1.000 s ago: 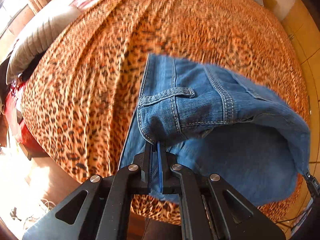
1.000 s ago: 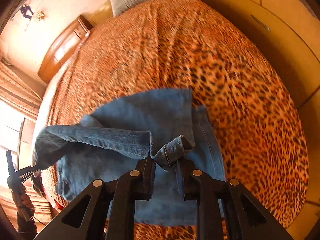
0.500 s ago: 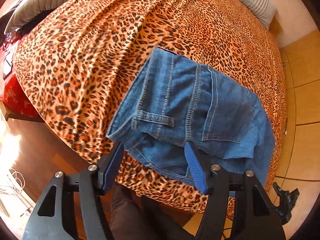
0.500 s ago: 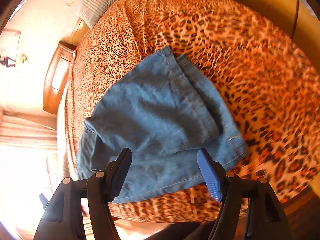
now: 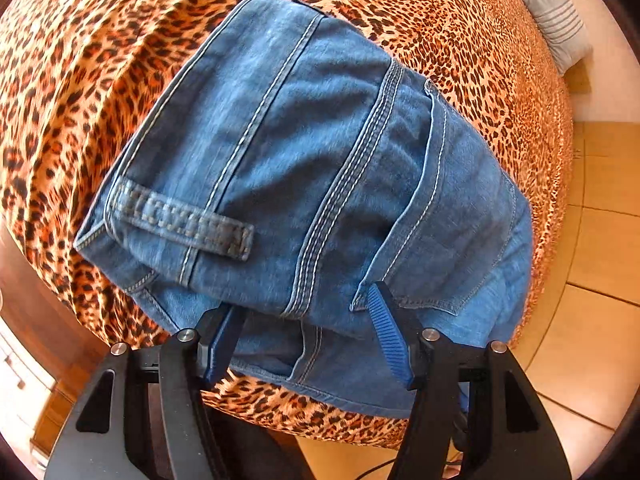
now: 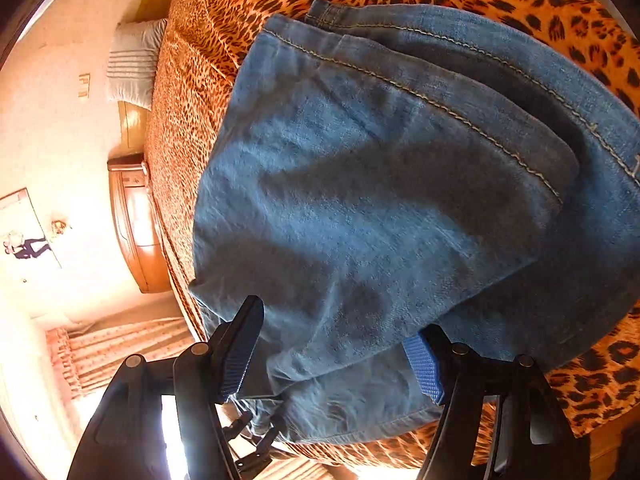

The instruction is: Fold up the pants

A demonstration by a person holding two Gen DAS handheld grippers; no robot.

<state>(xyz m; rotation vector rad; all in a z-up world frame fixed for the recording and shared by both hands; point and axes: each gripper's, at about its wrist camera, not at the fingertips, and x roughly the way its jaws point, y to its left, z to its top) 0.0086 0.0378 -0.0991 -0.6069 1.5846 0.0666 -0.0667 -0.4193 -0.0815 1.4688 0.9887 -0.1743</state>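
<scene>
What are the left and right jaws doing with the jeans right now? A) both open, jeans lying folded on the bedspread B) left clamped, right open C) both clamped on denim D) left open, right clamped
A: the left gripper and the right gripper both have their jaws spread wide, and the folded jeans lie released on the leopard-print bedspread.

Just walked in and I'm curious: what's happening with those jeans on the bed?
A person with a gripper in each hand is folding jeans on a leopard-print bedspread. The jeans lie folded into a compact stack. The left gripper and right gripper are both open over the stack's near edge, gripping nothing.
</scene>
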